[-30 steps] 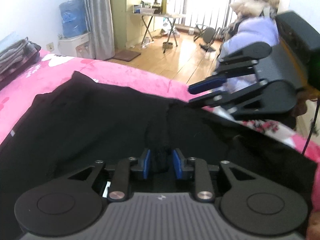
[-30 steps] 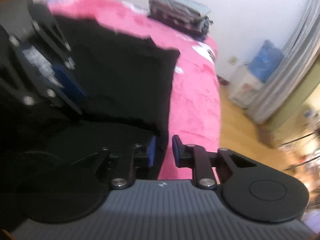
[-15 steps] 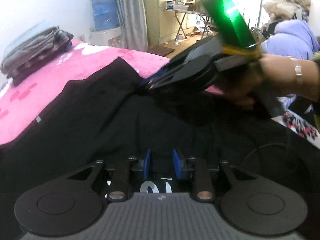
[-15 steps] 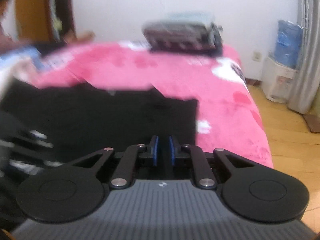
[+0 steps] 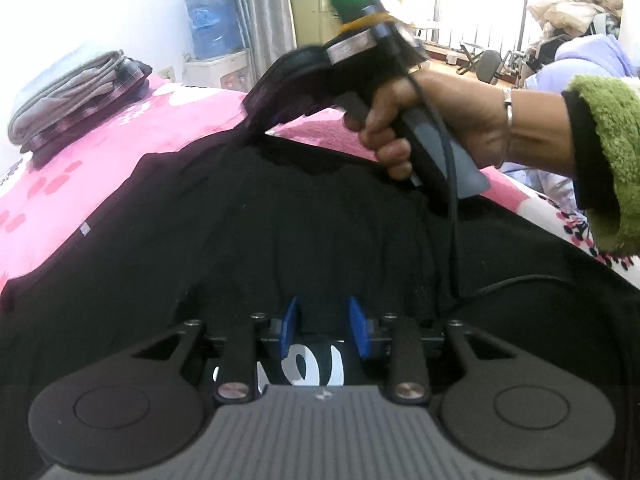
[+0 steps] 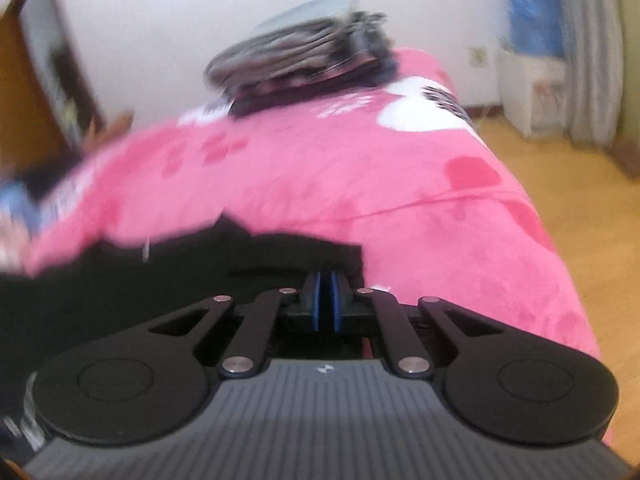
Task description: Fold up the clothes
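Across the pink blanket [image 5: 52,204] on the bed lies a black garment [image 5: 248,232], spread wide and mostly flat, with soft wrinkles running toward its middle. Its cloth is plain and dark; a small pale tag sits on its left edge, and white printed lettering shows on a part tucked under the left gripper's body. The far edge of the garment ends short of the blanket's edge, so a band of pink with red and white patches shows beyond it.

The left gripper [image 5: 325,330] points down at the near part of the garment. Its blue pads stand partly apart, with a fold of black cloth between them; its jaws have just been opening a little, and whether the pads press on the cloth cannot be told.

The right gripper [image 6: 325,304], held in a hand [image 5: 432,120] with a green fuzzy sleeve [image 5: 604,160] and a bracelet at the wrist, is at the garment's far corner. Its jaws have just closed until the blue pads nearly meet, and the black cloth's edge lies right at them; the right wrist view is blurred, so a pinch of fabric cannot be confirmed.

A stack of folded clothes [image 5: 76,96] rests on the blanket's far end, well apart from the black garment.
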Demonstrator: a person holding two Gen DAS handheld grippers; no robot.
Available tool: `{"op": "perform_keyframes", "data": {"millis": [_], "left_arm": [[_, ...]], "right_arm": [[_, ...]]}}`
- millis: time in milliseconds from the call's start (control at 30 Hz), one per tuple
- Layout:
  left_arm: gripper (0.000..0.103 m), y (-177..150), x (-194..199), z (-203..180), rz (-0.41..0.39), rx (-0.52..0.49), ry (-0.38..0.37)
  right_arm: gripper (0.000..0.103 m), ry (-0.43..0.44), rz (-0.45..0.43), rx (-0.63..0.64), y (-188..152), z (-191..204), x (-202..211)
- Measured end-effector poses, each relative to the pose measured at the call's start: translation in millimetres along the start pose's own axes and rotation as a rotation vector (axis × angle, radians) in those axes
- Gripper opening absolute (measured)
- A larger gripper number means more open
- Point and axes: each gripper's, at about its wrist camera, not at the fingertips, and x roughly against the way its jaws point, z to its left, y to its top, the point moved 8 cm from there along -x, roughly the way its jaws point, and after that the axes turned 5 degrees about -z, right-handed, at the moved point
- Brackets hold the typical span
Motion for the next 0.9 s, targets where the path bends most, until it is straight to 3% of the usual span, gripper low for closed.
{"op": "perform_keyframes", "data": {"millis": [200, 333, 433, 533, 633, 800, 900], "left_arm": [[0.038, 4, 23, 9, -0.025, -0.018, 0.007], [0.039, 9, 27, 25, -0.032, -0.027, 0.052], [0.041, 3, 18, 38, 0.006, 0.021, 0.054], [0.042, -4, 12, 48, 0.029, 0.089, 0.054], [0.042, -6, 14, 56, 0.036, 0.13, 0.059], [0.049, -11, 21, 70, 0.053, 0.195, 0.111], [0.05, -15, 29, 85, 0.075, 0.278, 0.156]], "right_arm": [[0.009, 0.014, -0.062, -0.194, 6, -20, 51], [0.009, 0.067, -0.03, -0.148, -8, -8, 107], [0.009, 0.106, 0.026, -0.112, -30, 9, 138], [0.009, 0.096, 0.101, -0.085, -59, 20, 142], [0.008, -0.036, 0.194, -0.033, -88, 18, 129], [0.009, 0.04, 0.098, -0.083, -76, 55, 156], [0.009, 0.033, 0.135, -0.002, -93, 73, 149]]}}
